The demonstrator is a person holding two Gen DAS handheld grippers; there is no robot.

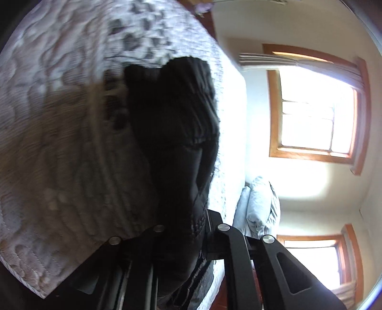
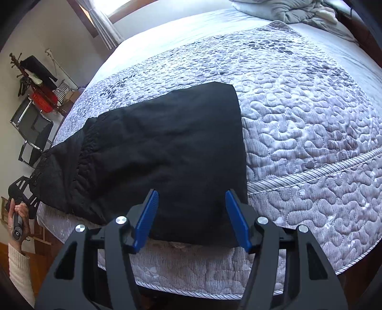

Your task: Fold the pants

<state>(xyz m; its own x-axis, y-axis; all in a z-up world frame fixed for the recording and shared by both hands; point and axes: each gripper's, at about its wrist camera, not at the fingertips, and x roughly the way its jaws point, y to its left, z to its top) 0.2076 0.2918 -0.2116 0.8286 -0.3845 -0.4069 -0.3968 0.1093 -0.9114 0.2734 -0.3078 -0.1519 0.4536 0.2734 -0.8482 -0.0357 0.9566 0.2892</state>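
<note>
The black pants [image 2: 162, 147] lie folded lengthwise on a quilted grey bedspread [image 2: 310, 133], near its front edge. My right gripper [image 2: 192, 202] is open just above the pants' near end, its blue fingers [image 2: 146, 219] empty. My left gripper [image 2: 31, 193] is at the far left, shut on the pants' waistband end, which is lifted off the bed. In the left wrist view the black cloth [image 1: 181, 133] fills the gap between the left gripper's [image 1: 191, 229] jaws and hangs down to the bed.
A heap of light blue bedding [image 2: 298, 12] lies at the bed's far end. A clothes rack [image 2: 38, 76] and a metal chair [image 2: 33, 133] stand by the wall on the left. Windows [image 1: 315, 109] are on the wall beyond the bed.
</note>
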